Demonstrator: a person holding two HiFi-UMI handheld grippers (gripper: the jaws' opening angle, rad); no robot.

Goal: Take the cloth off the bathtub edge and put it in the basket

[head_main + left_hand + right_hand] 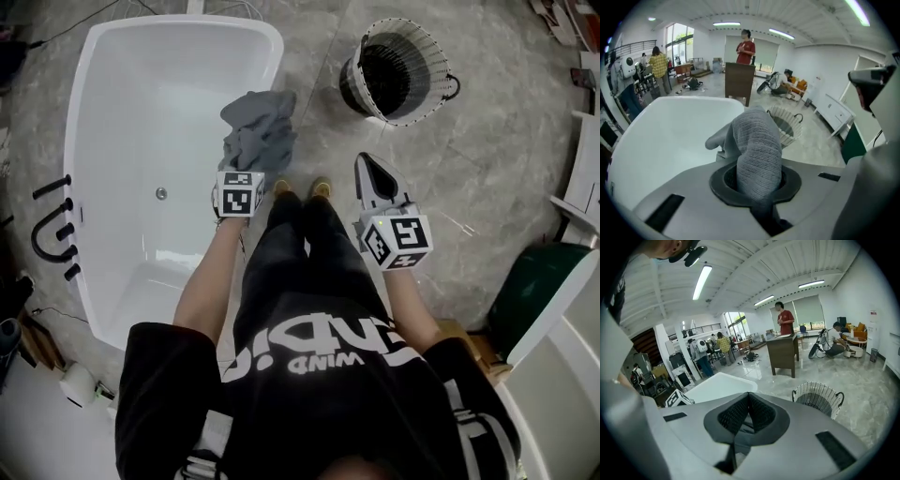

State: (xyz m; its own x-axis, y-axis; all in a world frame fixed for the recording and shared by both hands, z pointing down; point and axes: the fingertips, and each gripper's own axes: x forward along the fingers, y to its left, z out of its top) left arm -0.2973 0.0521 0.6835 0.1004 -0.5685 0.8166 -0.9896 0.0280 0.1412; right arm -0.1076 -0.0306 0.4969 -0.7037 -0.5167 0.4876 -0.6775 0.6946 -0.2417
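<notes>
Tongs on the left (757, 187) are pinching the grey cloth (258, 131). In the left gripper view the knit fabric wells up out of the closed pads in a thick fold, and nothing else is between them. From the head view the cloth sits bunched at the right-hand rim of the white bathtub (169, 103), toward its far end. It looks gathered up off the edge rather than draped over it, though from this steep angle I cannot tell whether a trailing fold touches the rim. So the grasp seems made, and the lift off the tub is at best only begun.

Right of the bathtub, over the grey floor (487, 169), the right tongs (368, 164) are pressed together on nothing, their tips meeting in the right gripper view. They take no part in the hold. Farther right of the bathtub, level with its far end, stands the wire basket (433, 67), well apart from the cloth and dark inside, with none of the cloth in it.

By my reading most of the job is left: carry the cloth clear of the bathtub rim, across the floor to the basket, and let it go inside.
</notes>
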